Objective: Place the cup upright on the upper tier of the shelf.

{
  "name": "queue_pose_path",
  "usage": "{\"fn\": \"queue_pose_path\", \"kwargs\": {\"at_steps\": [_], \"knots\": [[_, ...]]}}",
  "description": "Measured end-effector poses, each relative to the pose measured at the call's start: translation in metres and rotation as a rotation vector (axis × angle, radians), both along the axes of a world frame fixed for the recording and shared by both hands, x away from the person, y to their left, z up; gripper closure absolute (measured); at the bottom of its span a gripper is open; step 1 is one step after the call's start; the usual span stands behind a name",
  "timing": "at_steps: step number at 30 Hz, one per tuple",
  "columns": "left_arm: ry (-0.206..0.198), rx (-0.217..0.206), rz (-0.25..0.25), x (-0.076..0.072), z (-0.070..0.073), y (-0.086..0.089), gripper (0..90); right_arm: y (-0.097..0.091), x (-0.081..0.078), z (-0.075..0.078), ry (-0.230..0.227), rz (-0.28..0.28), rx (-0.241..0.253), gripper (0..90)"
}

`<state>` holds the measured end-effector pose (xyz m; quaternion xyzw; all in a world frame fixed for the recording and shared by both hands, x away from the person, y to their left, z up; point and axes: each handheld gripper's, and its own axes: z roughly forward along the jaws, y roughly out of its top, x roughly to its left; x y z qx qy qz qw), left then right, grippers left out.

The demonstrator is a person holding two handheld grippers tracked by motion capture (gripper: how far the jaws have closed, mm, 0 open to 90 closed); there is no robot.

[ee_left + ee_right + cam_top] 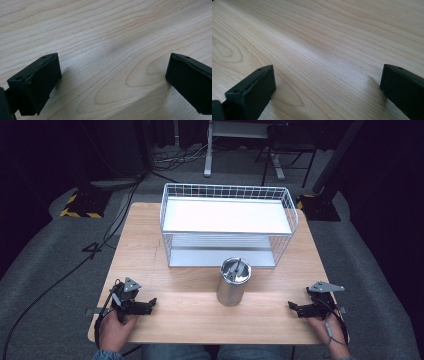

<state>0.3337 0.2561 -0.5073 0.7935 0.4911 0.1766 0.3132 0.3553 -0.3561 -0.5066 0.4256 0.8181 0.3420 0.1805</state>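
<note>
A shiny metal canister [232, 281] with a lid stands upright on the wooden table [190, 315], just in front of a white wire basket shelf [227, 222]. My left gripper [150, 304] rests near the table's front left corner, held by a hand, its jaws pointing right toward the canister. In the left gripper view the left gripper [112, 75] is open over bare wood. My right gripper [292, 307] rests near the front right corner, jaws pointing left. In the right gripper view the right gripper [327, 85] is open with nothing between its jaws.
The wire basket shelf has two white tiers and occupies the table's far half. Beyond the table lie grey floor, cables [100, 245], stand bases with yellow-black tape [80, 205] and a white desk leg [207, 150].
</note>
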Motion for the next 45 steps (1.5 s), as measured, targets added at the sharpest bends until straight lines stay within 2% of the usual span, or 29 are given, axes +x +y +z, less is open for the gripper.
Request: {"fn": "queue_pose_path", "kwargs": {"at_steps": [16,20,24,33,36,37,38,40,41,45], "knots": [[0.002,-0.002,0.001,0.0,0.0,0.0,0.6,0.001,-0.001,0.0,0.0,0.002,0.003,1.5],[0.002,-0.002,0.001,0.0,0.0,0.0,0.6,0.0,-0.002,0.001,-0.011,0.001,0.011,7.7],[0.002,-0.002,0.001,0.0,0.0,0.0,0.6,-0.002,-0.002,0.003,-0.013,-0.001,0.024,8.3],[0.002,-0.002,0.001,0.0,0.0,0.0,0.6,0.009,-0.006,0.03,-0.036,0.048,0.065,3.1],[0.002,-0.002,0.001,0.001,0.0,0.0,0.6,0.014,-0.008,0.039,-0.06,0.058,0.08,0.0],[0.002,-0.002,0.001,0.001,0.0,0.0,0.6,0.014,-0.008,0.039,-0.06,0.058,0.08,0.0],[0.002,-0.001,0.002,0.0,0.0,0.0,0.6,0.018,-0.009,0.046,-0.076,0.071,0.103,0.0],[0.002,-0.002,0.001,0.0,0.0,0.0,0.6,0.019,-0.01,0.048,-0.083,0.076,0.108,0.0],[0.003,-0.001,0.001,0.0,0.0,0.0,0.6,0.022,-0.012,0.055,-0.1,0.084,0.119,0.0],[0.002,-0.002,0.001,0.0,0.0,0.0,0.6,0.026,-0.015,0.066,-0.123,0.1,0.139,0.0]]}}
